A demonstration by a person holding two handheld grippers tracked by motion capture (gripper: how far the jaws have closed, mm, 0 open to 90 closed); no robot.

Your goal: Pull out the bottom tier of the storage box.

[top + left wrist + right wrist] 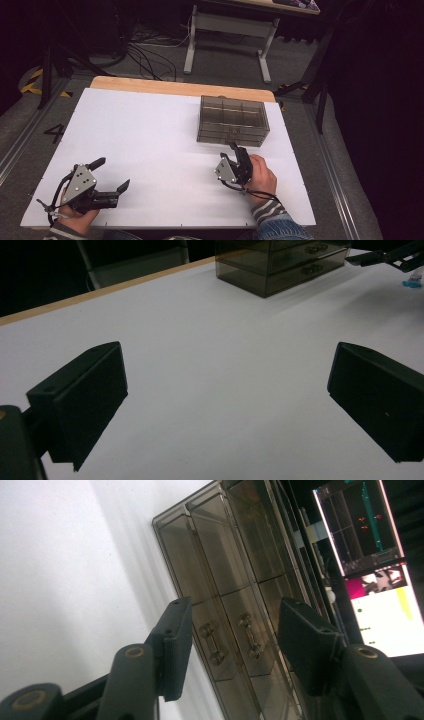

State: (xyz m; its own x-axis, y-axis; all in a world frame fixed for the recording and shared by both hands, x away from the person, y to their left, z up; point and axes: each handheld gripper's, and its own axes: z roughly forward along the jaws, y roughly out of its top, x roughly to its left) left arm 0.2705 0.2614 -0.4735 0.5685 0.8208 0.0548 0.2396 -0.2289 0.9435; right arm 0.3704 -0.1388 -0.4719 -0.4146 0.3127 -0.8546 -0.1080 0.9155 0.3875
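Nearest the high camera, at the lower left of the white table top, the left gripper rests low over the bare surface in the person's left hand. Its two black jaws stand wide apart with nothing between them; the left gripper view confirms this, showing plain white table across the broad gap. A cable trails from its body near the table's front edge, and a grey three-cornered plate sits on top.

Moving right, the middle of the table is bare up to the right gripper, held in the person's right hand, whose striped sleeve cuff comes in from the bottom edge. This gripper points away from the person at the front of the smoky translucent plastic drawer box, which stands toward the far right of the table, well apart from the left gripper. In the right gripper view the jaws are partly open, closed on nothing, and the two small drawer handles on the box front show in the gap between them. Whether the jaw tips touch the box front I cannot tell; they are at least just beside it. Both drawers look pushed in.
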